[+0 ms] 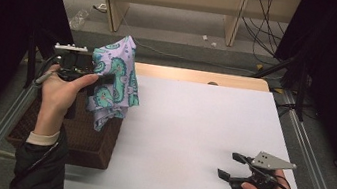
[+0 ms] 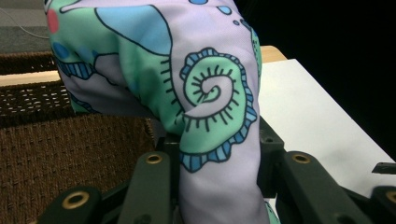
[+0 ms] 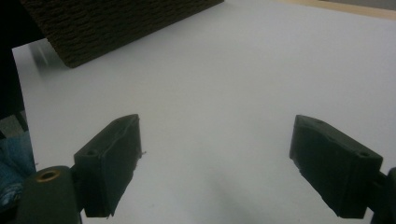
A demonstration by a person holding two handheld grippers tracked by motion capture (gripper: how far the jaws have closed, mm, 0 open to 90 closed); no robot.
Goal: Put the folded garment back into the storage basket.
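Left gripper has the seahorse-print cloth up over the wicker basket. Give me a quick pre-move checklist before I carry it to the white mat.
1. Left gripper clamped on the cloth: ok, fabric pinched between the jaws.
2. Cloth lifted off the wicker basket: cannot tell, its lower end hangs at the rim.
3. White mat free for laying down: ok.
4. Right gripper ready: ok, jaws open, holding nothing.
5. Right gripper out of the path: ok, near the mat's right front corner.

Pale wooden shelving (image 1: 170,3) stands behind the table, cables (image 1: 262,27) trailing on grey floor (image 1: 176,27)
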